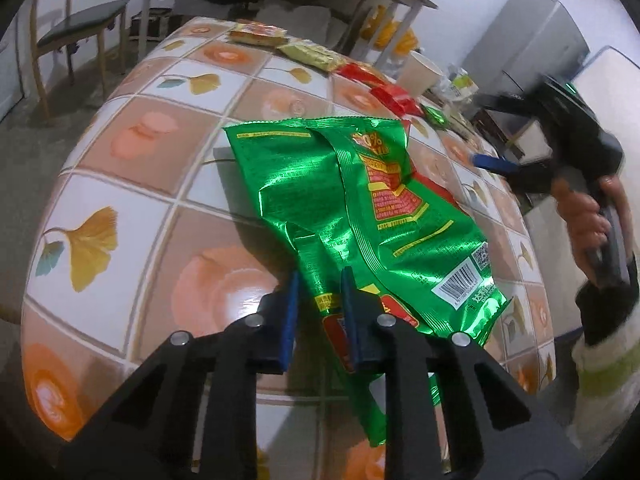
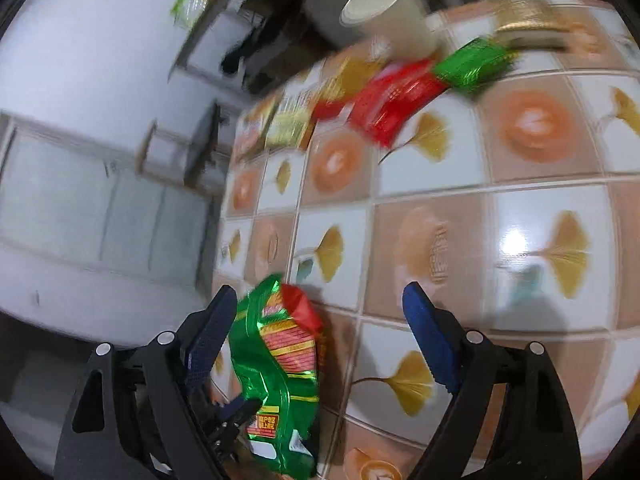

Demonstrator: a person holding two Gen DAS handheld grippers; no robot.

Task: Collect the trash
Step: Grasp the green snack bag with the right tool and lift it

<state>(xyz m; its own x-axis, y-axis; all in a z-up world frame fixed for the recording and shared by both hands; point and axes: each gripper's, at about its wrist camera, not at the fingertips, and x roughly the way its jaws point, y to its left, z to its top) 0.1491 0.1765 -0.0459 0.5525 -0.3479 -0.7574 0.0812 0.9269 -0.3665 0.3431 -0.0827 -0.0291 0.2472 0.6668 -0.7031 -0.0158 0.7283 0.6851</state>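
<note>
A crumpled green foil snack bag (image 1: 360,208) lies on the tiled table (image 1: 132,216). My left gripper (image 1: 320,280) is shut on the bag's near corner, and the foil fills the narrow gap between the blue pads. In the right wrist view the same bag (image 2: 276,364) stands up from the table edge, with the left gripper's fingers (image 2: 236,408) on its lower part. My right gripper (image 2: 320,290) is open with nothing held, above the table beside the bag. The left wrist view shows that right gripper (image 1: 494,162) at the far right, held by a hand (image 1: 588,212).
Further wrappers lie along the table's far side: red ones (image 1: 384,90), a small green one (image 2: 470,62), yellow packs (image 1: 312,54). A paper cup (image 2: 390,12) and a gold box (image 2: 528,20) stand there too. A chair (image 1: 80,32) and shelving (image 1: 360,4) lie beyond.
</note>
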